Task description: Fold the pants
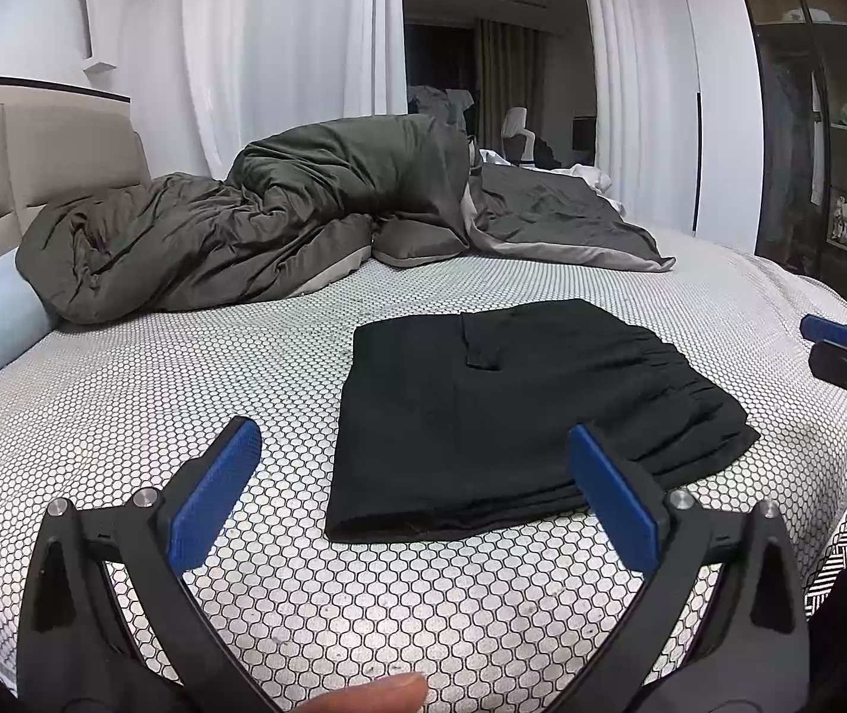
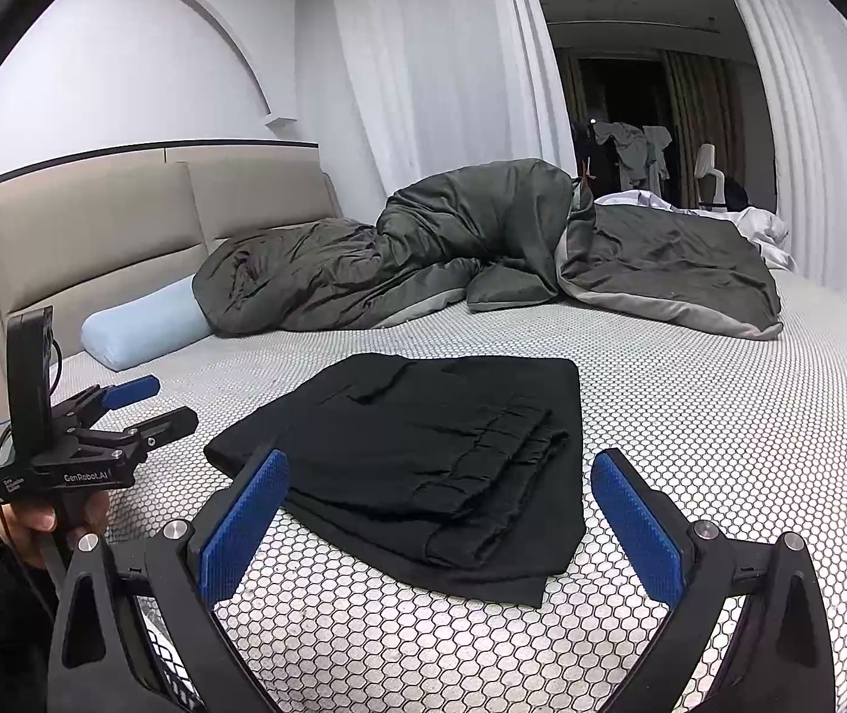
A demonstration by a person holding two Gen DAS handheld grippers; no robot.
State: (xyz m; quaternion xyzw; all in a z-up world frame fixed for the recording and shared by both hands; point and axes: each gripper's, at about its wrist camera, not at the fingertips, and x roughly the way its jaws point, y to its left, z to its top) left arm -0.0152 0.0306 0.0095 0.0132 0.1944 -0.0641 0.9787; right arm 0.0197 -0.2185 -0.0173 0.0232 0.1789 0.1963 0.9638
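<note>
Only the right wrist view shows "GenRobot.AI" on the black left gripper (image 2: 144, 401) – both it and the right gripper (image 2: 441, 511) gape empty beside the folded black fabric pants (image 2: 423, 451)

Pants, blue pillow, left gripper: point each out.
pants (image 2: 423, 451), right wrist view, middle of the folded stack
blue pillow (image 2: 144, 327), right wrist view, its middle
left gripper (image 1: 417, 493), left wrist view, between fingertips

Only 1 text reads clearly: "GenRobot.AI", in pale letters on the black body of the left gripper (image 2: 153, 401), at about 8 o'clock in the right wrist view, just above the hand (image 2: 37, 526) that grips it. To the left of that word, on the same body, stand a few lines of smaller print, too small to read. The left wrist view shows no readable text.
</note>
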